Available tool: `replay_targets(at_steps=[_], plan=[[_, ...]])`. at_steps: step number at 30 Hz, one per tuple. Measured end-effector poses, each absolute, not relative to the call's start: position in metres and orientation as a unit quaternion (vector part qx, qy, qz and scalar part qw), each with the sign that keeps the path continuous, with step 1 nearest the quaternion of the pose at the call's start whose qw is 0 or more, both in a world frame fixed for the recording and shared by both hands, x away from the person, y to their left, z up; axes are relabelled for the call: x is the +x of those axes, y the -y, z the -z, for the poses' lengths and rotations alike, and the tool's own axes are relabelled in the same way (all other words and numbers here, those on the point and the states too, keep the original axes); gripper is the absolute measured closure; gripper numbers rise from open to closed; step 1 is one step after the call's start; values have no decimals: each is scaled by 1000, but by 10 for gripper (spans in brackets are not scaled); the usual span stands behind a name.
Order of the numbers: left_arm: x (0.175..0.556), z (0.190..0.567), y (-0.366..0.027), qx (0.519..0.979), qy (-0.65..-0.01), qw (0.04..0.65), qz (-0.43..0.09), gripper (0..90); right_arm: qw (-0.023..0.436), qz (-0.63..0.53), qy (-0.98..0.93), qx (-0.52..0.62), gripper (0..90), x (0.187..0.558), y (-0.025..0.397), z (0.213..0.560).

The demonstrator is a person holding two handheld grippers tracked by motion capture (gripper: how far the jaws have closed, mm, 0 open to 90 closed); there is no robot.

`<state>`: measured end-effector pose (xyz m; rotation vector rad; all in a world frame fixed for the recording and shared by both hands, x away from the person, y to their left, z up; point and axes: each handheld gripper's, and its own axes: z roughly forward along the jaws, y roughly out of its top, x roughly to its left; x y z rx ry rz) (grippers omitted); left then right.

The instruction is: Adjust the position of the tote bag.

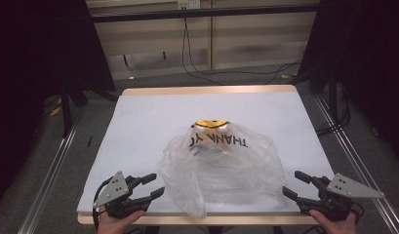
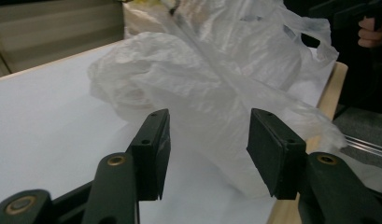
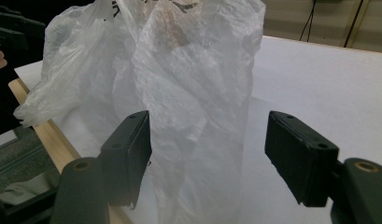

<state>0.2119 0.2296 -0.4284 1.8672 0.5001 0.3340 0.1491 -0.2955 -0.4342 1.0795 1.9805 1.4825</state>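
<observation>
Bag: a crumpled clear plastic bag point(image 1: 221, 168) sits near the middle of the tabletop point(image 1: 138, 126), reaching to the front edge, with upside-down lettering "THANK Y" across its far side.
Inside the bag: something yellow-orange point(image 1: 210, 123) peeks out at the far end; what it is, can't tell.
Left hand-held gripper point(image 1: 150, 187): jaws spread, holding nothing, just beside the bag's left flank at the front corner.
Right hand-held gripper point(image 1: 297, 184): jaws spread too, empty, just beside the bag's right flank.
In the way: nothing between either gripper and the bag; cables point(image 1: 221, 73) lie on the floor well behind the tabletop.
Left gripper view: bag handle loop point(image 2: 314, 39) and a trailing plastic tail point(image 2: 319, 130) over the wooden edge point(image 2: 331, 93).
Right gripper view: the bag point(image 3: 188, 84) rises tall between the spread jaws.
</observation>
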Motion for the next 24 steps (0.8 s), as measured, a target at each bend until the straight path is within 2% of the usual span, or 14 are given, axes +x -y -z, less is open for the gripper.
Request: replay_targets(at_steps=[10,18,21,24], plan=[[201,432,-205,815,-162,546,-108,548,186,-508,-751,379,451,141,289,440],[199,438,-191,821,-146,545,-79,582,155,-488,-772,375,478,148,283,445],[198,439,-186,829,-132,539,-77,582,148,-485,-777,373,495,152,282,446],[198,441,-182,833,-130,533,-71,548,144,-476,-786,369,559,155,279,448]])
